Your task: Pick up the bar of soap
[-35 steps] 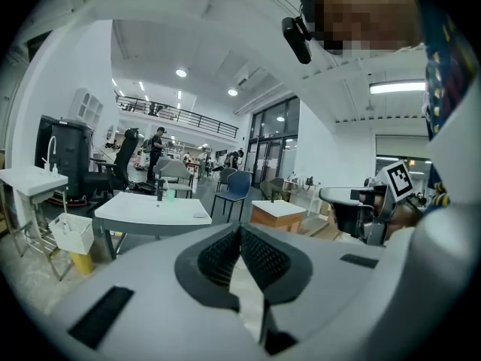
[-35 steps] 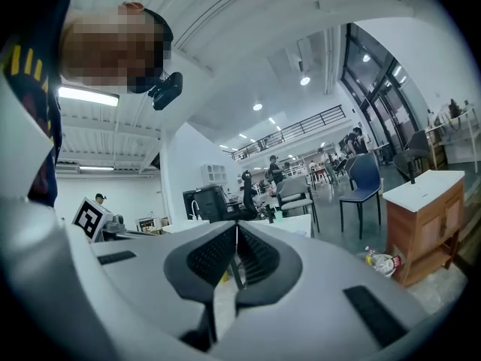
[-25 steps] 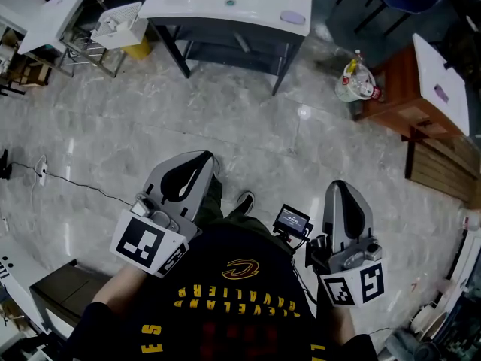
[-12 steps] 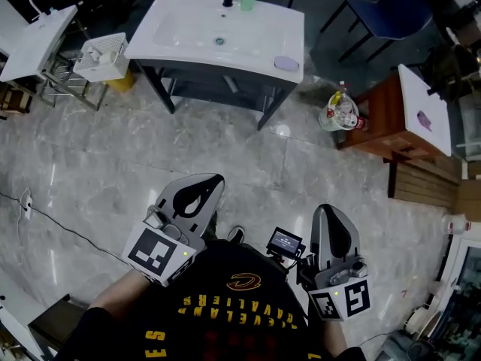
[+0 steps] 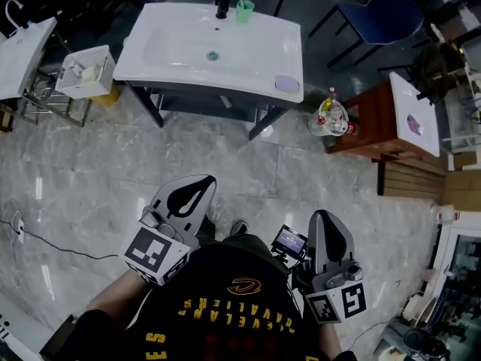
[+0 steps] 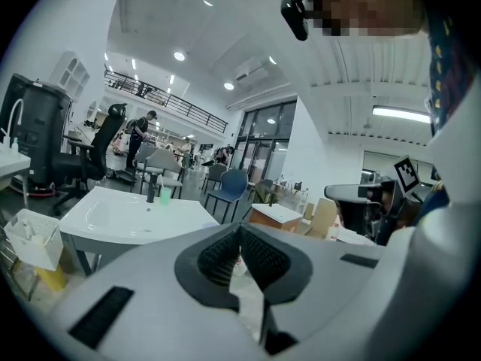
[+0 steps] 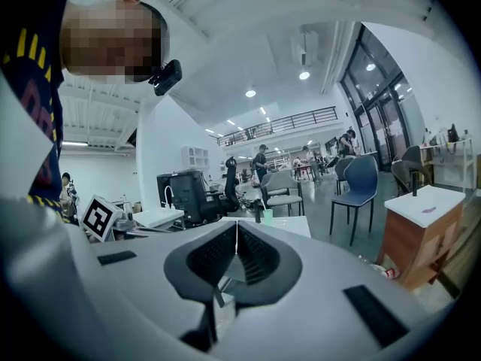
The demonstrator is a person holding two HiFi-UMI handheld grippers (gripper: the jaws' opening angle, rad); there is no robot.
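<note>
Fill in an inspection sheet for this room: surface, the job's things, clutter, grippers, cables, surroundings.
Surface: white sink on a dark stand.
Job's things: lilac soap bar on the sink's right front corner, untouched.
Clutter: green cup beside the black tap; white basket left of the sink; bag of bottles on the floor.
Grippers: left gripper and right gripper both shut, empty, short of the sink.
Cables: one cord on the floor, left.
Surroundings: grey stone floor, wooden cabinet, blue chair.
</note>
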